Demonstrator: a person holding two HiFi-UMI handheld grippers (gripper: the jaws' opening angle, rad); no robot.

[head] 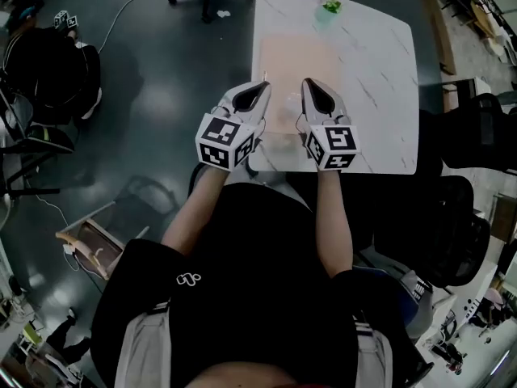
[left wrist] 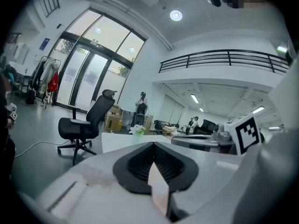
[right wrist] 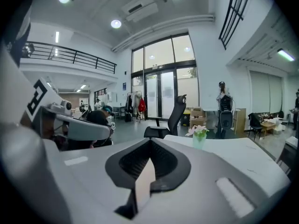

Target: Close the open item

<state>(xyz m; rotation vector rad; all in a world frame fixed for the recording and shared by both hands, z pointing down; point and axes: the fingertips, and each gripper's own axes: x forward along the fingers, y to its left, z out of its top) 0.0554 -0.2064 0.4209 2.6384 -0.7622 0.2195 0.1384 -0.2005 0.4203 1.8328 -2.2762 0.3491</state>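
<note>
The head view is dim overall: the dark floor is murky, only the pale bench catches much light, and straight lines bend strongly toward its corners. Both gripper views are brighter, lit by round ceiling lights and by daylight through tall glass doors that look washed out, and a black ring closes in their fisheye edges. Close to the lens, the left claw and right claw are soft and out of focus, while the room behind is fairly sharp.
</note>
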